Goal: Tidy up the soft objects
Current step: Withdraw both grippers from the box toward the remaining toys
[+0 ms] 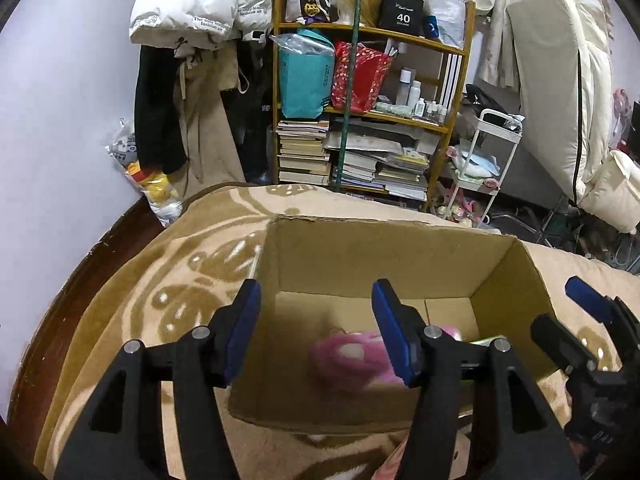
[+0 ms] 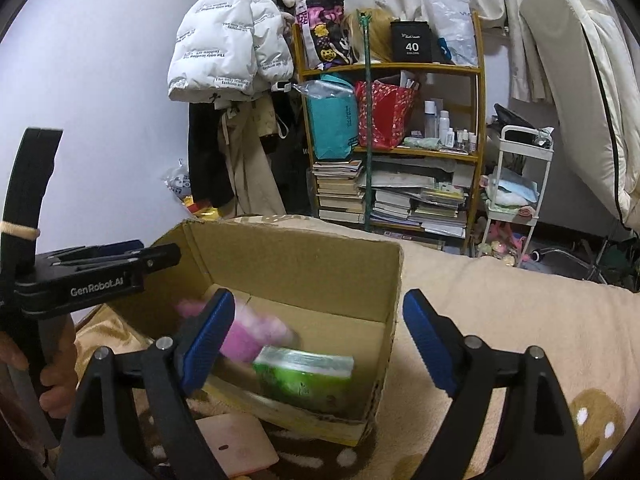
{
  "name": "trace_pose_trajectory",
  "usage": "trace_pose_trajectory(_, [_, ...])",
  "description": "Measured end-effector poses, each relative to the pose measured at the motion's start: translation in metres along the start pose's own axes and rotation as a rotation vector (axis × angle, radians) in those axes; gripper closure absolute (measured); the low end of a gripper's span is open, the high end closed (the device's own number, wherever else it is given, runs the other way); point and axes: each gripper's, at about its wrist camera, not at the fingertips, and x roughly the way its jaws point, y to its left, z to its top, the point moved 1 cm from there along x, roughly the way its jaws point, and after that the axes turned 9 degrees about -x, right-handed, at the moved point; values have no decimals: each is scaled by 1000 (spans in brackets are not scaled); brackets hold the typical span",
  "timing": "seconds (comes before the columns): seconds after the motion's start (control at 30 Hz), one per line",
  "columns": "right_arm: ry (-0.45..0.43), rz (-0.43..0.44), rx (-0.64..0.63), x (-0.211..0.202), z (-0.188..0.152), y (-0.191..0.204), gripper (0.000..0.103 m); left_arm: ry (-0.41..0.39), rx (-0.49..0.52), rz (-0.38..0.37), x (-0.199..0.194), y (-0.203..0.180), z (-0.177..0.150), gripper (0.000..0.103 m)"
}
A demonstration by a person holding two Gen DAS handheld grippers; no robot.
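Pink plush toy [image 1: 352, 356]: blurred, lying on the floor of the cardboard box [image 1: 508, 280], toward its left side; pale spots on its surface.

Green soft pack [image 2: 304, 376]: wrapped packet, also inside the box, just beside the pink plush toy on its right and close to the near wall.

Cardboard box: open-topped, flaps torn off, standing on a beige blanket [image 1: 192, 264] with a brown leaf pattern.

Left gripper [image 1: 316, 328]: above the box's near left edge, blue-padded fingers [image 1: 244, 320] spread apart, nothing between them. Seen from the right wrist view as a black body marked "GenRobot.AI", held in a hand [image 2: 60, 380].

Right gripper [image 2: 320, 340]: over the box's near right corner, fingers spread wide, holding nothing.

Pink flat item [image 2: 236, 440]: on the blanket just in front of the box.

Background: wooden shelf [image 2: 476, 120] with stacked books, teal and red bags; white puffer jacket [image 2: 224, 44] hanging on the wall; white trolley [image 2: 516, 184] to the right.
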Motion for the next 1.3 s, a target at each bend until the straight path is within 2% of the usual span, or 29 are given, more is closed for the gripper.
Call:
trace_pose_trajectory(0.23, [-17, 1, -7, -20, 8, 4, 9, 6, 14, 19, -24, 5, -1, 46])
trace_pose_trajectory(0.3, [-26, -6, -9, -29, 11, 5, 2, 7, 7, 14, -33, 7, -2, 42])
trace_pose_trajectory(0.43, [-25, -23, -26, -50, 15, 10, 0, 11, 12, 1, -51, 6, -11, 36])
trace_pose_trajectory(0.63, [-36, -21, -31, -80, 15, 13, 0, -21, 31, 23, -84, 1, -29, 12])
trace_pose_trajectory(0.8, [-52, -16, -27, -103, 15, 15, 0, -46, 21, 22, -114, 3, -39, 3])
trace_pose_trajectory(0.93, [-59, -26, -25, -120, 12, 18, 0, -54, 20, 35, -131, 6, -47, 2])
trace_pose_trajectory(1.3, [-31, -40, -16, -152, -1, 19, 0, -6, 40, 58, -155, 13, -69, 2])
